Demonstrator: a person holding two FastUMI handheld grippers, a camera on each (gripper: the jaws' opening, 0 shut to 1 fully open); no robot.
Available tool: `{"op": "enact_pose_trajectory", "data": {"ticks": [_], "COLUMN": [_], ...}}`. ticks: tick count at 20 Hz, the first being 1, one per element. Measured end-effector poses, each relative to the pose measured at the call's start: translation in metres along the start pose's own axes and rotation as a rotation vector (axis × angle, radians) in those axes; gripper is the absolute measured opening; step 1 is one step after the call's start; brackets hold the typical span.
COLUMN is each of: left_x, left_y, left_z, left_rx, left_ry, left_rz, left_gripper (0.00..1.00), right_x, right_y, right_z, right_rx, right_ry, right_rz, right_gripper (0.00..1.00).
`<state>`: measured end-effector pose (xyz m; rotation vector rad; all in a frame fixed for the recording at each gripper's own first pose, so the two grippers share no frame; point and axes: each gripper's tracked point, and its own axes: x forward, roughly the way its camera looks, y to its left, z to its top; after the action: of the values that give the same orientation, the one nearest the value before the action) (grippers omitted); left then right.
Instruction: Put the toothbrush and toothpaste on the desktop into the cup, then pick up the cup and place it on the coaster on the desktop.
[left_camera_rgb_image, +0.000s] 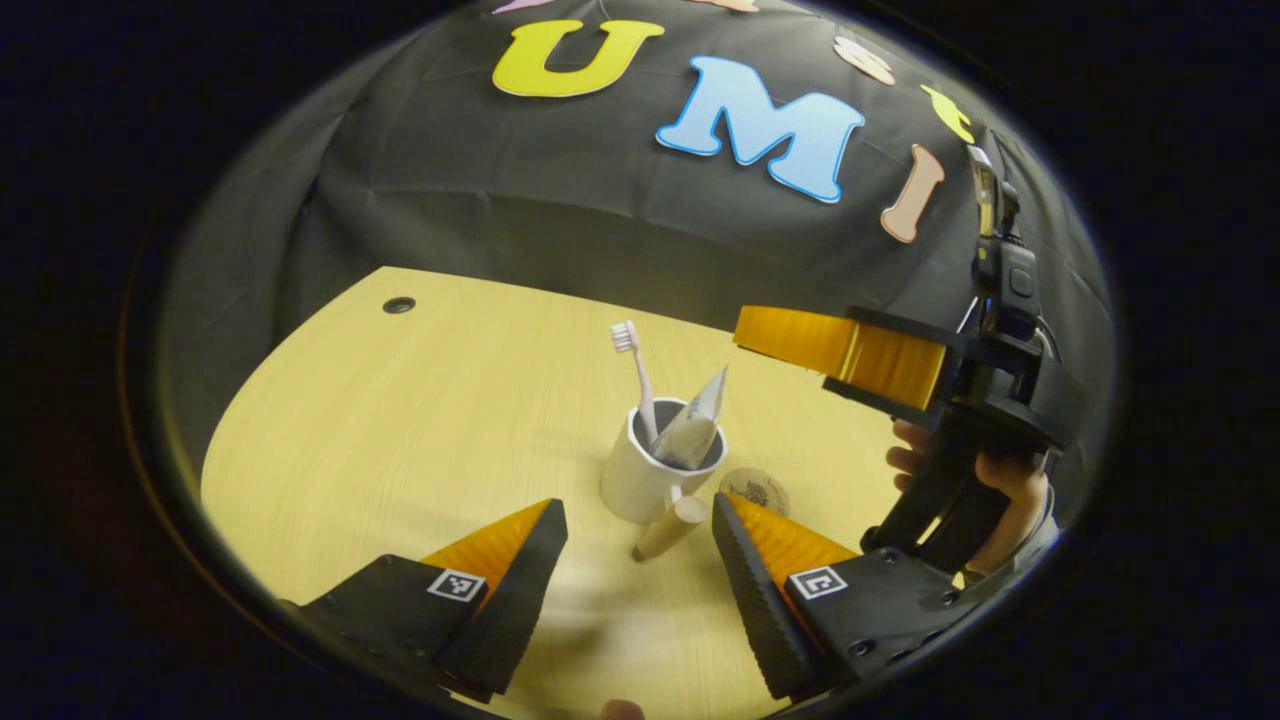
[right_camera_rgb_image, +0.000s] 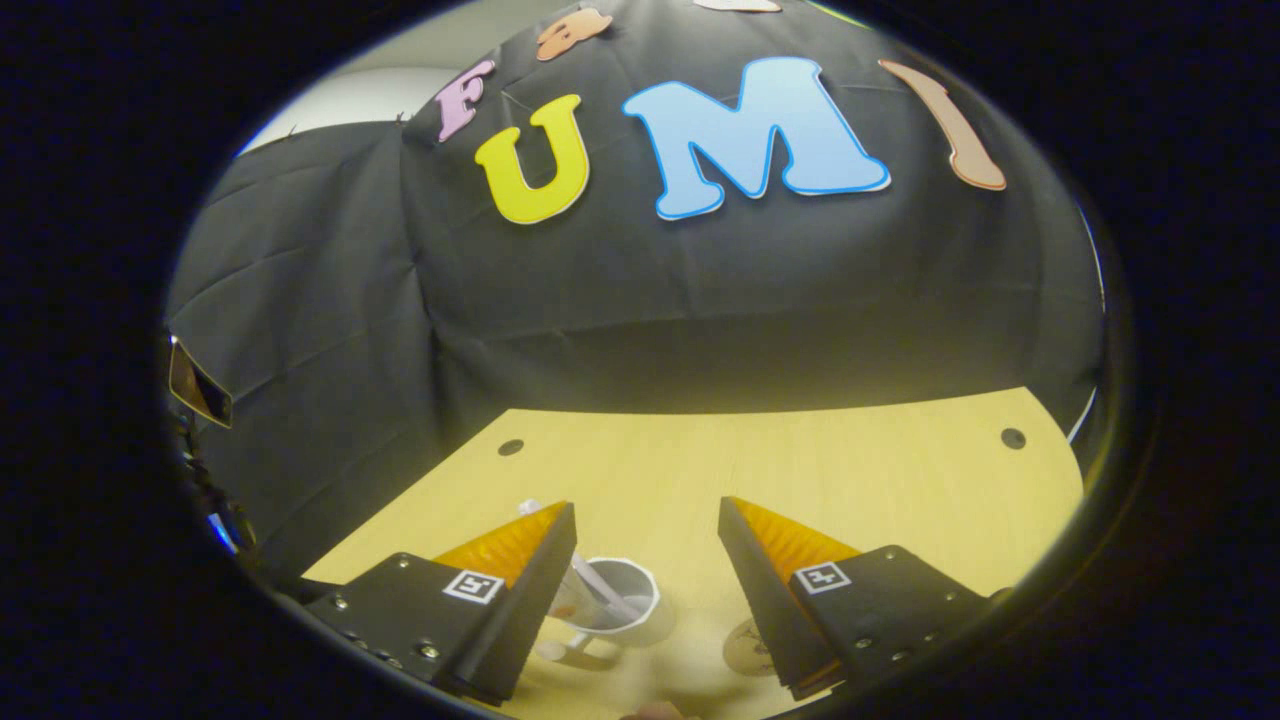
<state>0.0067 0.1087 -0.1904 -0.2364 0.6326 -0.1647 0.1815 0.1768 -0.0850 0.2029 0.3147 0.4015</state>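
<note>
Toothbrush (left_camera_rgb_image: 633, 375) & toothpaste (left_camera_rgb_image: 697, 425) in cup (left_camera_rgb_image: 640, 475), both claws open.

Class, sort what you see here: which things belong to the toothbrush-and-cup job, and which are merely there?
Belonging to the job:
- white ceramic cup with a wooden handle
- pale pink toothbrush, standing in the cup
- silver-white toothpaste tube, in the cup
- round brown coaster, beside the cup
- left gripper, open
- right gripper, open

Merely there:
- yellow wooden desktop
- its dark round hole
</note>
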Motion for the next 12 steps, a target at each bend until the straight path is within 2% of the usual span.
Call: {"op": "enact_pose_trajectory", "data": {"ticks": [8, 12], "left_x": [0.015, 0.028], "left_y": [-0.014, -0.020], "left_z": [-0.011, -0.020], "left_rx": [0.022, 0.024], "left_ry": [0.059, 0.119], "left_rz": [0.001, -0.003], "left_gripper": [0.96, 0.95], "right_x": [-0.051, -0.078], "right_y": [-0.015, -0.035], "right_z": [0.024, 0.026], "right_rx": [0.017, 0.027], "right_ry": [-0.048, -0.051], "right_rz": [-0.040, -0.091], "right_gripper": [0.90, 0.90]}}
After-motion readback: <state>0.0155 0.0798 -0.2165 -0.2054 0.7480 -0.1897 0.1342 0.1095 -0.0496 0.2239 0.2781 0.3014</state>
